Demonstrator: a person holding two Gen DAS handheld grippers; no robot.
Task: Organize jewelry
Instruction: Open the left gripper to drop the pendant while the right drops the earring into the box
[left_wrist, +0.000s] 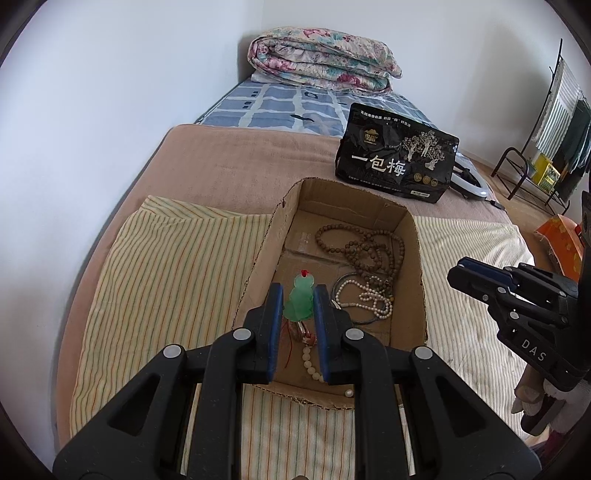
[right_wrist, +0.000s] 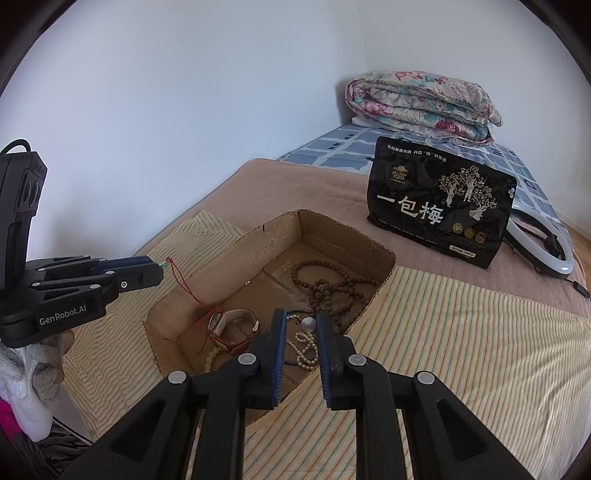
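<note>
Left hand-held gripper (left_wrist: 298, 295) clamped on a green jade pendant (left_wrist: 300, 301), jaws nearly together, pads pressing its two sides; pendant held above the near end of the cardboard box (left_wrist: 258, 254), red cord (right_wrist: 184, 284) trailing from it down into the box. Right hand-held gripper (right_wrist: 301, 323) poised over the box's near right corner, jaws narrowly apart, a single pearl-like bead (right_wrist: 308, 324) showing in the gap; grip on it impossible to confirm.

Inside the box: brown wooden bead strands (left_wrist: 369, 251) heaped toward the far right, white pearl necklace (left_wrist: 369, 295) coiled nearer, dark thin bangle (left_wrist: 341, 286) beside it, brown-strapped wristwatch (right_wrist: 232, 332) at the near left, short string of pale round beads (left_wrist: 310, 363) along the near wall.

Box resting on a striped cloth (left_wrist: 166, 266) spread over a brown blanket (left_wrist: 229, 166) on the bed. Beyond the box, a black snack bag (left_wrist: 397, 155) standing upright; folded floral quilt (left_wrist: 321, 59) at the bed's far end.
</note>
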